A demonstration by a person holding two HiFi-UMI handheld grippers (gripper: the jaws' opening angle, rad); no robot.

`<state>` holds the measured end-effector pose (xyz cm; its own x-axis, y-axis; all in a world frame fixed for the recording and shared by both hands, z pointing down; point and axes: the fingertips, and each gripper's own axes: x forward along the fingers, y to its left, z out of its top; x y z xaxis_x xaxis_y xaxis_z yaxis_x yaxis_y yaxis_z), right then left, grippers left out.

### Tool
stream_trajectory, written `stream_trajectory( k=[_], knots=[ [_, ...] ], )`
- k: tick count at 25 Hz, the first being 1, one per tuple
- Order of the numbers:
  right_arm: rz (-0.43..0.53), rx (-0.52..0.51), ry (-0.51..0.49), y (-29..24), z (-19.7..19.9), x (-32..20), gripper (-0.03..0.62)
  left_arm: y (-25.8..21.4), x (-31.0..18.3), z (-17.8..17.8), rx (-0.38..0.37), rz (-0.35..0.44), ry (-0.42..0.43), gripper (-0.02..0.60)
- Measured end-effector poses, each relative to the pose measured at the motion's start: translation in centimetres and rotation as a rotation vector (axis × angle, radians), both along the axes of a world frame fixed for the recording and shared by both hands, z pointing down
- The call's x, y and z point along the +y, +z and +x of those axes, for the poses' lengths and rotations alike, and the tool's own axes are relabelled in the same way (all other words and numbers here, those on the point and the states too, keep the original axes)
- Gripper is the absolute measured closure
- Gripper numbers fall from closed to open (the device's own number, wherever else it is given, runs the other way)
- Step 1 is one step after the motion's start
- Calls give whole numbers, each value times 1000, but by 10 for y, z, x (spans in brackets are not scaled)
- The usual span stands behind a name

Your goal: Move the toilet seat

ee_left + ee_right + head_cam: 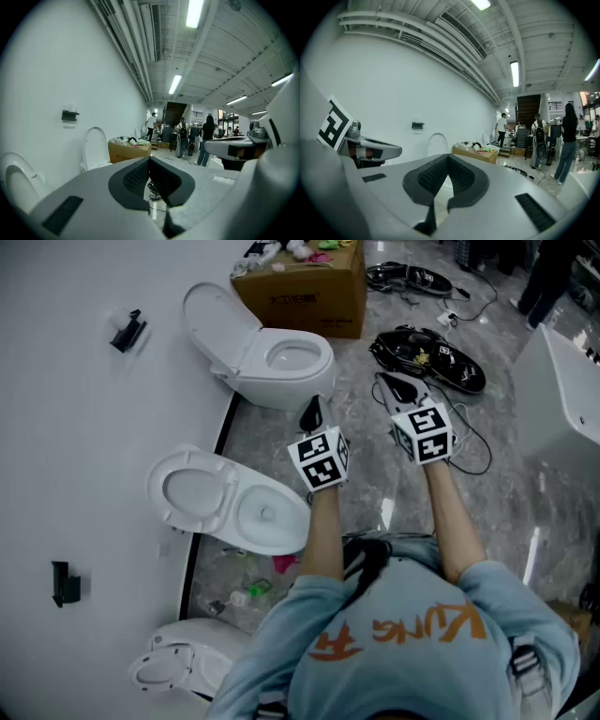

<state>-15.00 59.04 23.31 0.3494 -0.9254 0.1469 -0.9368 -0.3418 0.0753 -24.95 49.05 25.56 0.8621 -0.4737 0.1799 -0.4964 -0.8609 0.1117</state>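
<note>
Three white toilets line the white wall. In the head view the far toilet [281, 357] has its lid [208, 322] raised, and the middle toilet [267, 514] has its seat and lid [192, 491] tipped up towards the wall. The nearest toilet [178, 662] shows at the bottom left. My left gripper [312, 412] is shut and empty, held above the floor between the far and middle toilets. My right gripper [401, 387] is shut and empty, further right over the floor. The left gripper view shows the far toilet's raised lid [95, 149] beyond the shut jaws [150, 161]. The right gripper view shows that lid [437, 142] past its shut jaws [448, 159].
A cardboard box [305, 292] of small items stands behind the far toilet. Black gear and cables [431, 357] lie on the grey tiled floor to the right. A white basin [562, 390] is at the right edge. Several people [206, 140] stand far off in the hall.
</note>
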Motion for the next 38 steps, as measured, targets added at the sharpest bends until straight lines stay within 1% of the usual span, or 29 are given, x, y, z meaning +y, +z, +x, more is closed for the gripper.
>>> stream_trajectory(
  k=[2,4,7,10,17,21,26,30,34,38],
  knots=[
    [2,6,-6,0,5,1,597,0,3,7,-1,5,3,580],
    [25,-1,4,0,12,4,597,1,6,12,-2,6,5,580],
    [65,-41,56,3,28,9,597,3,8,19,-15,7,11,580],
    [51,-62,78,12,40,11,597,4,4,26,-24,12,17,580],
    [45,-91,75,18,58,4,595,4,-2,43,-32,28,33,580],
    [42,-98,53,19,59,-9,595,3,-11,44,-26,25,25,580],
    [27,-96,13,28,53,-38,595,9,-42,36,-15,4,-15,580],
    [22,-73,-10,30,59,-66,595,14,-73,38,-14,12,-37,580],
    [35,-50,-16,25,79,-101,595,20,-112,55,-9,7,-49,580],
    [30,-64,2,33,116,-149,595,23,-165,86,-9,19,-56,580]
  ],
)
